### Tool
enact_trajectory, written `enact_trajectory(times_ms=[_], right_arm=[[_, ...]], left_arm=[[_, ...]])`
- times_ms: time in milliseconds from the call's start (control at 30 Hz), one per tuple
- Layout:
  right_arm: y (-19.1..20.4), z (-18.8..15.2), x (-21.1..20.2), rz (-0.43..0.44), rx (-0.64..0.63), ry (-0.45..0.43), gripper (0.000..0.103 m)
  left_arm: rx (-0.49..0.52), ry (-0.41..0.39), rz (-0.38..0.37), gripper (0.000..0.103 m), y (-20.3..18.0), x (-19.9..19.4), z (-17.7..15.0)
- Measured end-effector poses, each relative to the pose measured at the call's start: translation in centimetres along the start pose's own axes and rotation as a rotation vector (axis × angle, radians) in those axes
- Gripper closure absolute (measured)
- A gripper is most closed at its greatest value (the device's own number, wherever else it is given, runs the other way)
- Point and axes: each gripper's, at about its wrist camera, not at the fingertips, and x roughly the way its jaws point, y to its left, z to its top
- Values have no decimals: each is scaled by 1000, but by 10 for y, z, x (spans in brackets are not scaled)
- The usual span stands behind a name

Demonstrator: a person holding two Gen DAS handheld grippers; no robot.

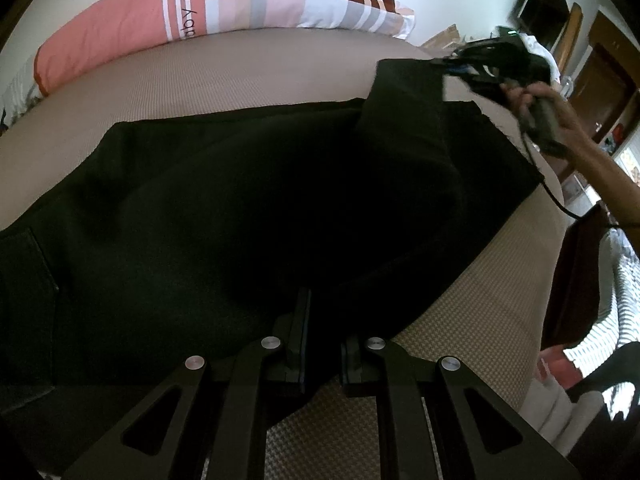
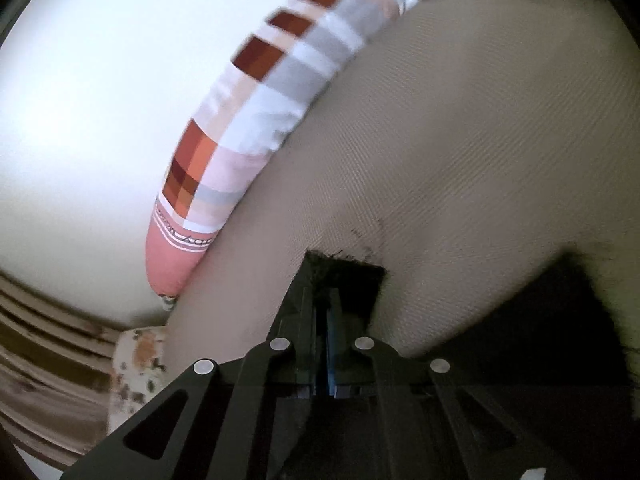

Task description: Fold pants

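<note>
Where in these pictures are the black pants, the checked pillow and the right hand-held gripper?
black pants (image 1: 240,208): left wrist view, the flat middle of the cloth.
checked pillow (image 1: 256,0): left wrist view, its checked middle.
right hand-held gripper (image 2: 325,312): right wrist view, between its fingertips.

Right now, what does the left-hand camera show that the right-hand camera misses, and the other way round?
Only the left wrist view shows the black pants spread across the bed, the left gripper shut on their near edge, and a hand holding the right gripper.

Only the right wrist view shows, close up, the right gripper's jaws shut on a corner of black cloth.

Both show the checked pillow and the beige bed cover.
</note>
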Motion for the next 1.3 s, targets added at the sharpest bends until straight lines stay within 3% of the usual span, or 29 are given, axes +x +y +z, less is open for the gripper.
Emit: enact_trajectory(times_ms=[133,300,467,700,900,1100,1200,1300], right_arm=[[-5,-20,-65,-103,-45,-86,99],[-50,-71,-125,-252,31,-125,99],[-92,-108,-137,-298,142,-104,99],[-84,-109,-148,-308,106,-142,99],[-91,-114,-137,-402,63,-112,100],[-89,-113,-135,-425,27,-116,101],[-90,-110,-134,-425,27,-115,101],[-86,-108,-133,-429,-6,-73,98]], left_arm=[[38,-4,25,91,-5,1,-1],[112,-5,52,91,-14,2,-3],[213,0,88,90,-24,5,-4],[228,5,105,90,-27,6,0],[258,18,109,84,-31,6,0],[201,29,17,57,-15,-17,5],[129,-2,-55,56,-2,-32,4],[-24,-51,-112,52,21,-41,7]])
